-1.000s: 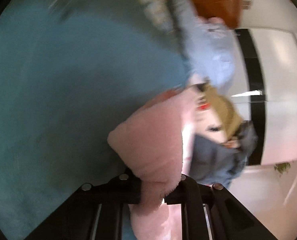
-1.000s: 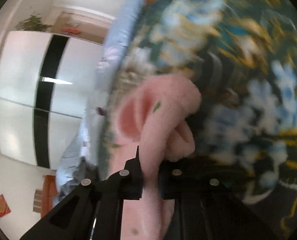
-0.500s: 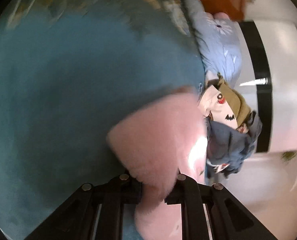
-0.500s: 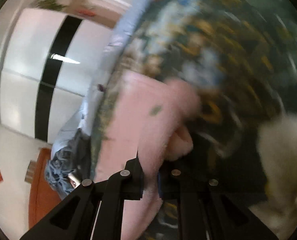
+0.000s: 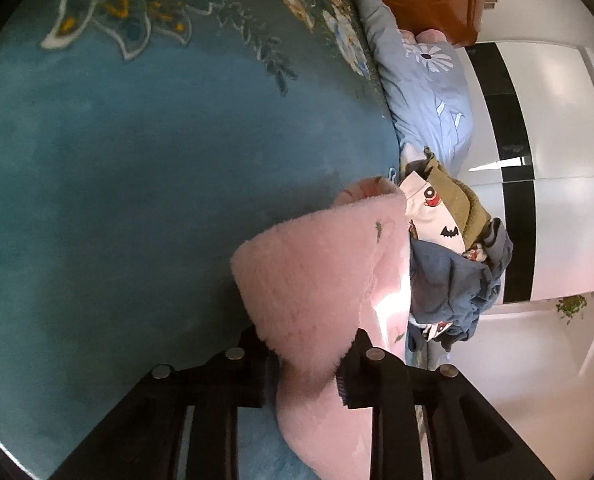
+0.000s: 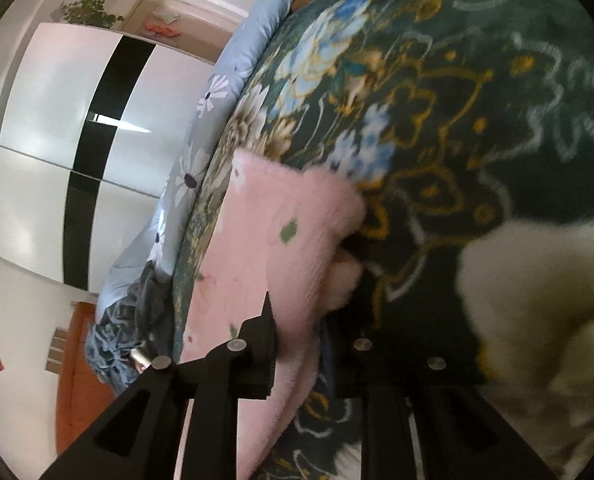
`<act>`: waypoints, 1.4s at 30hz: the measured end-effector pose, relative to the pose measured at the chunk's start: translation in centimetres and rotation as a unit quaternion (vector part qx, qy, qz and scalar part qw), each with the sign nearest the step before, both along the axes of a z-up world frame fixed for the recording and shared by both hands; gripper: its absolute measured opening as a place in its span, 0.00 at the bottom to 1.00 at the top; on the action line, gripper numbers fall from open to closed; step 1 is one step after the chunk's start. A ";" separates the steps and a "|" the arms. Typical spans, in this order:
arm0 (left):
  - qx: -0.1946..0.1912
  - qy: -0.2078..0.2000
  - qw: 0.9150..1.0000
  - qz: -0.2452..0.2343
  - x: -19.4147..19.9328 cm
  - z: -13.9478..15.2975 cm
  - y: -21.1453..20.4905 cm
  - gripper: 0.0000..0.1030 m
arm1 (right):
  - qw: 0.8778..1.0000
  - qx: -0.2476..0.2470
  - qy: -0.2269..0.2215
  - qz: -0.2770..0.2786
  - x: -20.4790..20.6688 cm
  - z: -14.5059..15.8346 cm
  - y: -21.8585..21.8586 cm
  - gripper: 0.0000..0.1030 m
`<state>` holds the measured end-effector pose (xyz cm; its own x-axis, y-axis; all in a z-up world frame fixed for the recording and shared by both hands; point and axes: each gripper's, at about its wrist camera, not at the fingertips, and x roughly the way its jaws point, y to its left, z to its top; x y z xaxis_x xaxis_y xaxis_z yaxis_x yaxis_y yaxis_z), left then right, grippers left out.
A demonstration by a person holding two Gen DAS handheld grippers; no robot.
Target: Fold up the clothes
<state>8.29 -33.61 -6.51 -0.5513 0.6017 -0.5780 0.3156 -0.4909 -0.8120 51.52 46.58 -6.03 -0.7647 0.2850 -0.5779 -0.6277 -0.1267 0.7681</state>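
Note:
A fluffy pink garment (image 5: 317, 272) with small green marks is held by both grippers over a teal flowered bedspread (image 5: 137, 160). In the left wrist view my left gripper (image 5: 309, 364) is shut on a folded pink edge, which bulges up between the fingers. In the right wrist view my right gripper (image 6: 301, 344) is shut on another part of the pink garment (image 6: 273, 240), which spreads away to the left over the bedspread (image 6: 437, 100).
A heap of clothes (image 5: 453, 264), blue, olive and white printed, lies at the bed's edge beside a light blue daisy quilt (image 5: 425, 80). A cream fluffy garment (image 6: 537, 312) lies at the right. A white and black wardrobe (image 6: 77, 128) stands beyond.
Both views have swung across the bed with the pink garment still gripped. The cream fluffy garment has come into the right wrist view, and the pink cloth now lies flatter.

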 end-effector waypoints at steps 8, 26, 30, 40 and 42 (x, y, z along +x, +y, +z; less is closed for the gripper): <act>-0.040 0.049 0.996 0.065 1.4 4.2 -3.8 0.50 | 0.990 0.084 -0.073 -0.081 1.7 4.7 -0.6 0.26; -0.235 0.123 0.962 -0.062 -3.8 9.1 3.9 0.61 | 0.852 0.224 -0.095 0.463 -34.1 5.3 -23.4 0.47; -0.257 0.108 0.955 -0.104 -7.4 8.0 3.6 0.67 | 0.784 0.258 -0.116 0.553 -40.2 4.4 -29.5 0.50; -0.213 0.102 0.956 -0.177 -11.6 4.4 6.2 0.66 | 0.698 0.299 -0.169 0.628 -44.4 2.2 -33.8 0.50; -0.213 0.116 0.953 -0.183 -11.4 4.5 6.7 0.59 | 0.682 0.306 -0.180 0.640 -45.1 1.7 -34.5 0.50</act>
<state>-3.11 -26.93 -2.02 -0.4919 0.5156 -0.7016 -0.1032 -0.8346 -0.5410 6.46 12.10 -4.33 -0.4540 -0.2103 -0.8658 0.1634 -0.9749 0.1511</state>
